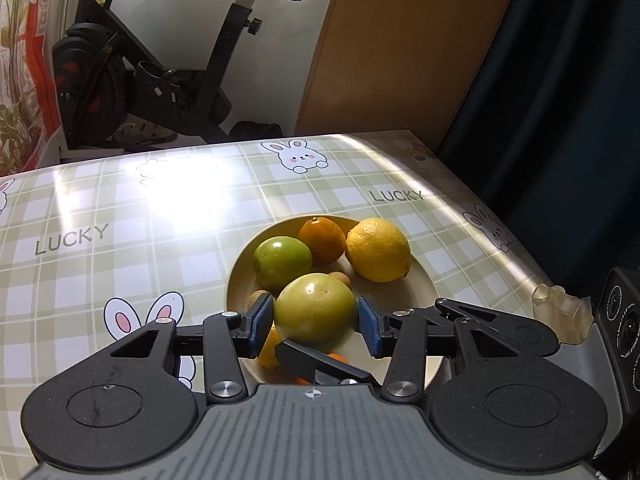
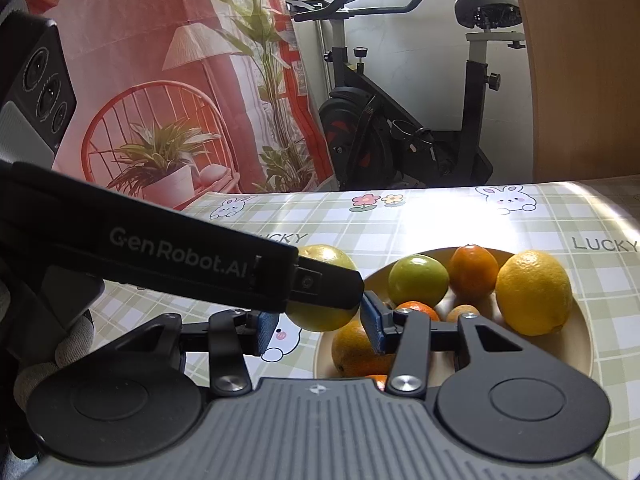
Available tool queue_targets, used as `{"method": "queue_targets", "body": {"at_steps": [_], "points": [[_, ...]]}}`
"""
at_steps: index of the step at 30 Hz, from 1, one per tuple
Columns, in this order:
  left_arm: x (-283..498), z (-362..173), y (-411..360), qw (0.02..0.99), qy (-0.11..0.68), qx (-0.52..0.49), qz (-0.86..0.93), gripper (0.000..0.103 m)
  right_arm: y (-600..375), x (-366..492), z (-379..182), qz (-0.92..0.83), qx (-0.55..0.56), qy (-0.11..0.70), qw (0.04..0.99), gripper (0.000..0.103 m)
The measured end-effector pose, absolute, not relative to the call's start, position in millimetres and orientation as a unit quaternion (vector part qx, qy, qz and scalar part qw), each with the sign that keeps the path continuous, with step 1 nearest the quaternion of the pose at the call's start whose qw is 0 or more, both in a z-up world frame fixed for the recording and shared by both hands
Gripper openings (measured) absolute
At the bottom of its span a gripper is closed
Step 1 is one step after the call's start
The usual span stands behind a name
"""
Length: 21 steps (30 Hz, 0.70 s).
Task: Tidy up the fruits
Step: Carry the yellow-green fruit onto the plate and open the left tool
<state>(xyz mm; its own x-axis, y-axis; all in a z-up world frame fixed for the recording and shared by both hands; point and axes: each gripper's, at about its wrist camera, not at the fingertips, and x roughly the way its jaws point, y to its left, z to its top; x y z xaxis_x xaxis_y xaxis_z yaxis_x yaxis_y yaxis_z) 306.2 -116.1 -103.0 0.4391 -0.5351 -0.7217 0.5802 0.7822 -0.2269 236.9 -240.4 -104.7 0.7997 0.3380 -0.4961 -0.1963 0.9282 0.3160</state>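
Checked table (image 1: 120,208) bears a bowl (image 1: 424,284) holding perhaps eight fruits.

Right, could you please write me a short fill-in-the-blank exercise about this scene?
The left gripper is shut on a round ___ fruit.
On the round beige plate, the yellow ___ lies farthest right.
The green checked tablecloth bears the printed word ___.
Missing: green; lemon; LUCKY.
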Motion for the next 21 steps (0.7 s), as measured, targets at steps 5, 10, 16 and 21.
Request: {"method": "queue_targets", "body": {"at_steps": [5,10,16,21], "points": [[301,-110,-142,0.837,0.424,0.049,-0.344,0.049,-261,223,-112,0.121,0.137,0.282,0.942,0.047],[297,-115,-165,0.828,0.431,0.069,-0.353,0.049,-279,215,-117,0.102,0.147,0.283,0.942,0.047],[300,-127,-178,0.82,0.444,0.068,-0.356,0.049,-296,211,-122,0.081,0.16,0.283,0.942,0.047],[302,-133,-183,0.815,0.452,0.071,-0.356,0.049,-303,211,-129,0.07,0.169,0.291,0.939,0.047]]}}
